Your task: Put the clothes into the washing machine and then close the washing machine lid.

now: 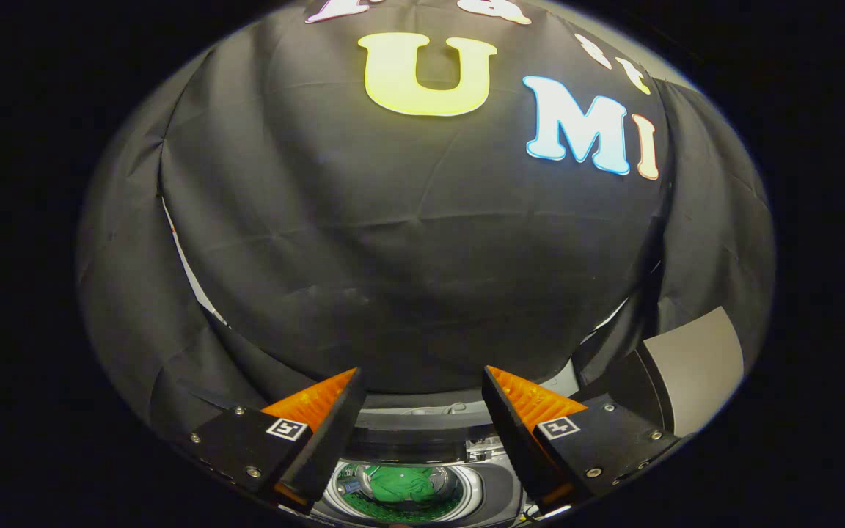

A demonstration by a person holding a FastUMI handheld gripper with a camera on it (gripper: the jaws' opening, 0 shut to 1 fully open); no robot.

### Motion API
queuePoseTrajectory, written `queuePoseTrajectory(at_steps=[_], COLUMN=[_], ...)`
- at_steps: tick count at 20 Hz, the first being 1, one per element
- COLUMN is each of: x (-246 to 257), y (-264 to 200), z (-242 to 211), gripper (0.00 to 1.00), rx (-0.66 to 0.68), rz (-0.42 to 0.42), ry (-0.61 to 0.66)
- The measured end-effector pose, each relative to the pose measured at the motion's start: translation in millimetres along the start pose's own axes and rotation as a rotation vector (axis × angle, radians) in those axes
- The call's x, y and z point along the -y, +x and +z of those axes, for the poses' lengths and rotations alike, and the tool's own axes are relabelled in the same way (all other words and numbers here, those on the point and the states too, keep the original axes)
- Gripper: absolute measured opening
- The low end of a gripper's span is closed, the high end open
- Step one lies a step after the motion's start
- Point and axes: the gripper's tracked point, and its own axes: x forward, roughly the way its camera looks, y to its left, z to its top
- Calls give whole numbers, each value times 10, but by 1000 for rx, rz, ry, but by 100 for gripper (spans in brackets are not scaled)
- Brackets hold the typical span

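Gripper view: black cloth wall [422, 257] beyond the fingers. Washing machine [422, 440] low between and below the fingers, drum open. Grey raised lid [694, 367] just outside the right-hand finger. Green clothes [402, 484] inside the drum. Gripper [422, 381] fingers wide apart, holding nothing.

green clothes [402, 484] inside open washing machine [466, 493]

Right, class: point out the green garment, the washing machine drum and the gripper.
Green garment [402, 484], gripper view, middle of the cloth.
Washing machine drum [471, 493], gripper view, its metal rim.
Gripper [421, 374], gripper view, midway between the open fingertips.
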Motion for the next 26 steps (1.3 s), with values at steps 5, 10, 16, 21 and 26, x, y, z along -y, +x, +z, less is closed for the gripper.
queuePoseTrajectory(at_steps=[5,10,16,21,26], x=[-57,-74,-65,-71,-76], y=[98,90,9,-34,-67], z=[-160,-191,-255,-296,-336], gripper=[98,97,98,98,98], rx=[-58,-59,-42,-35,-49], rz=[-11,-9,9,6,3], ry=[19,11,12,12,12])
